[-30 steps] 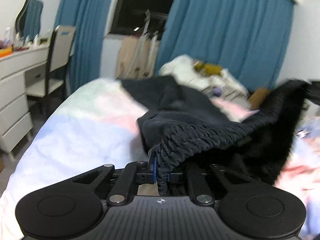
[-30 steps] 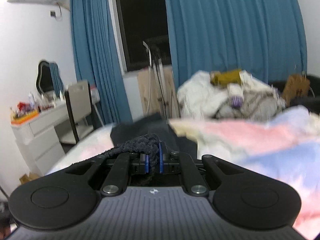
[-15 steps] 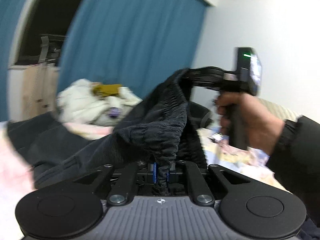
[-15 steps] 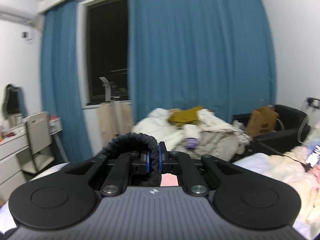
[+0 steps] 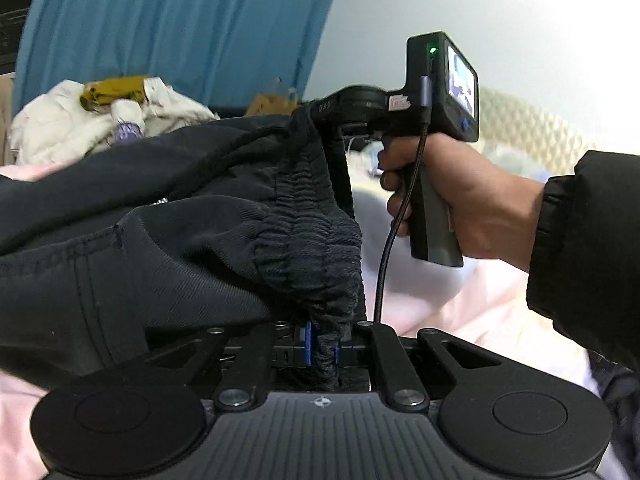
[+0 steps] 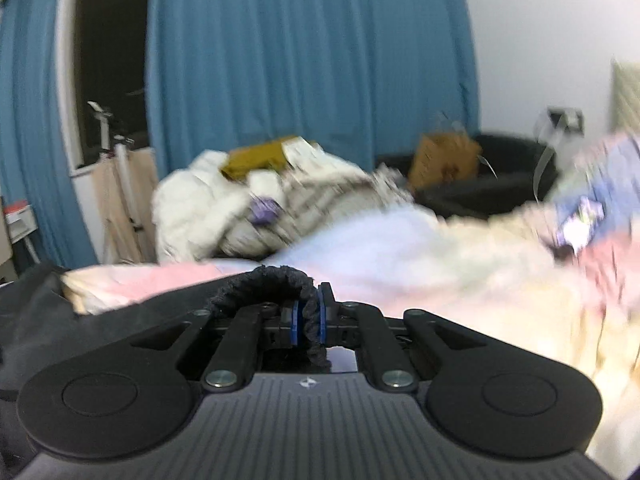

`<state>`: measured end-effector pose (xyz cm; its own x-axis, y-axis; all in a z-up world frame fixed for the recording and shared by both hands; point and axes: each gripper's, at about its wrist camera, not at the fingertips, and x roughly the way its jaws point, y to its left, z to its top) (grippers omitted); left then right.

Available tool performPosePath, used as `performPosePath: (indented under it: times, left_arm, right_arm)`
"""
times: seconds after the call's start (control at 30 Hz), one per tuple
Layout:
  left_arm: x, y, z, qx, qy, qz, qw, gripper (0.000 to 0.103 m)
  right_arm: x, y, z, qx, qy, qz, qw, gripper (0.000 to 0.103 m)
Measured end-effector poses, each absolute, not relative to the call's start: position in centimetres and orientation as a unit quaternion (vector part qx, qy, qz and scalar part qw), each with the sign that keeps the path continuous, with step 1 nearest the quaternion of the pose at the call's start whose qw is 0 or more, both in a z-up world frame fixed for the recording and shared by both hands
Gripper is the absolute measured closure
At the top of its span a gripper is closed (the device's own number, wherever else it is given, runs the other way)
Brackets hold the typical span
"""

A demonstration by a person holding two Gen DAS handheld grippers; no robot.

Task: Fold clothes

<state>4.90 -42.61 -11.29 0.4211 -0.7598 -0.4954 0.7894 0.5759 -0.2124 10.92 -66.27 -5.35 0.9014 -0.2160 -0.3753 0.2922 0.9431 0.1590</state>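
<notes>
Over the bed, whose pink and pale-blue cover fills the lower ground of both views, a dark pair of trousers hangs stretched between the two grippers, its body trailing toward the bed's left side. A second ago the garment lay heaped on the cover with the window and dresser behind it; both views have since swung toward the white wall and the pile of pale laundry at the bed's far edge. By this reading the waistband has been lifted and carried sideways, a move that would spread the garment for its first fold.

The gathered elastic waistband runs from the left gripper, whose blue pads are clamped on it, up to the right gripper, seen in the left view held by a hand in a dark sleeve. In the right view the band arches over the pads and lies between them; these jaws are opening slightly, though the cloth appears not yet released.

The trouser legs are cut off by the frame, so their lie cannot be told. The right view is smeared by motion, and small objects at the bed's right edge are unreadable.
</notes>
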Motion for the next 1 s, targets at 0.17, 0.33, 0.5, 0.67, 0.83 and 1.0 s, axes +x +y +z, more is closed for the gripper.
performPosePath:
  times: [0.17,0.33,0.5,0.67,0.83,1.0]
  left_arm:
    - [5.3,-42.2,-13.3,0.038,0.271,-0.476,0.836,0.083]
    - [3.2,-39.9,-11.5,0.041,0.237,-0.494,0.835,0.035]
    - [1.0,-36.4,-9.2,0.038,0.174,-0.488,0.854,0.000]
    - [-0.1,-32.1,-6.5,0.039,0.160,-0.462,0.871,0.000]
    - [-1.6,-26.6,-3.8,0.032,0.158,-0.412,0.897,0.000]
    - [-2.6,-21.9,-0.9,0.023,0.163,-0.373,0.913,0.000]
  right_arm:
    - [10.1,-66.7,-8.3,0.140,0.162,-0.139,0.967,0.085]
    - [8.4,-64.8,-5.9,0.143,0.146,-0.151,0.967,0.037]
    - [4.5,-62.8,-3.0,0.117,0.163,-0.168,0.965,0.013]
    - [-0.3,-60.3,0.2,0.131,0.135,-0.146,0.971,0.007]
    - [-4.0,-55.4,3.1,0.122,0.118,-0.116,0.979,0.007]
    - [-5.9,-48.6,5.3,0.111,0.108,-0.080,0.985,0.007]
